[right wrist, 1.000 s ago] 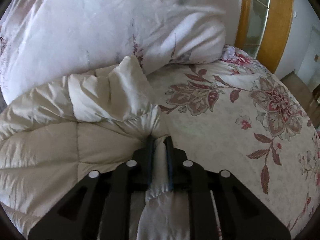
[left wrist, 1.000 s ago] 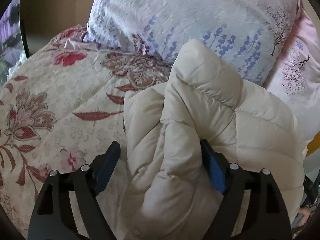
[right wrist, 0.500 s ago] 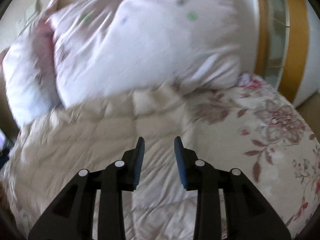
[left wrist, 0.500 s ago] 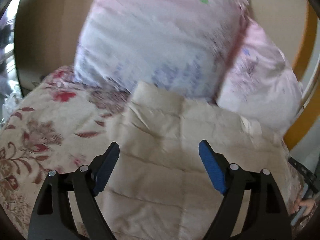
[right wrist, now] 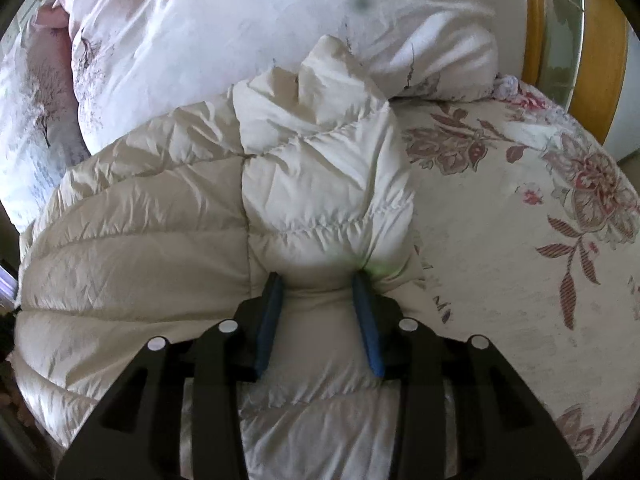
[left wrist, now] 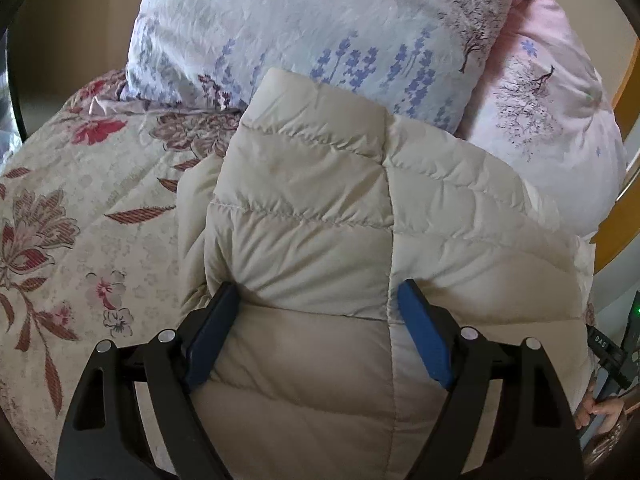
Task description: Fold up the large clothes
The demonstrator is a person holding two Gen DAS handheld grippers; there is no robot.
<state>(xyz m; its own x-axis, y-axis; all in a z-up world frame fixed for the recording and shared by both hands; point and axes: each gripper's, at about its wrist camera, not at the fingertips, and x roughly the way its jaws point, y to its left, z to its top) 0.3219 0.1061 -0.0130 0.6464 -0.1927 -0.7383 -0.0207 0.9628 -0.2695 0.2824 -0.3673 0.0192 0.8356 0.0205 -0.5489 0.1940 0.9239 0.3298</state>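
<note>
Folded cream puffer jacket (left wrist: 328, 208) on a floral bedspread (left wrist: 80, 208), its far edge against the pillows (left wrist: 320, 32).

It looks light, soft and slick, likely to spring back, so best taken by a quilted seam or the thick fold edge. The left gripper (left wrist: 320, 328) is spread wide astride the jacket, pinching nothing. The right gripper (right wrist: 318, 312) has just been opening, padding bulging between its loosened jaws; whether they press, I cannot tell.

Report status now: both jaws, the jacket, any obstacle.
Left gripper open over jacket. Right gripper just opening, jacket between jaws. Pillows close behind.
</note>
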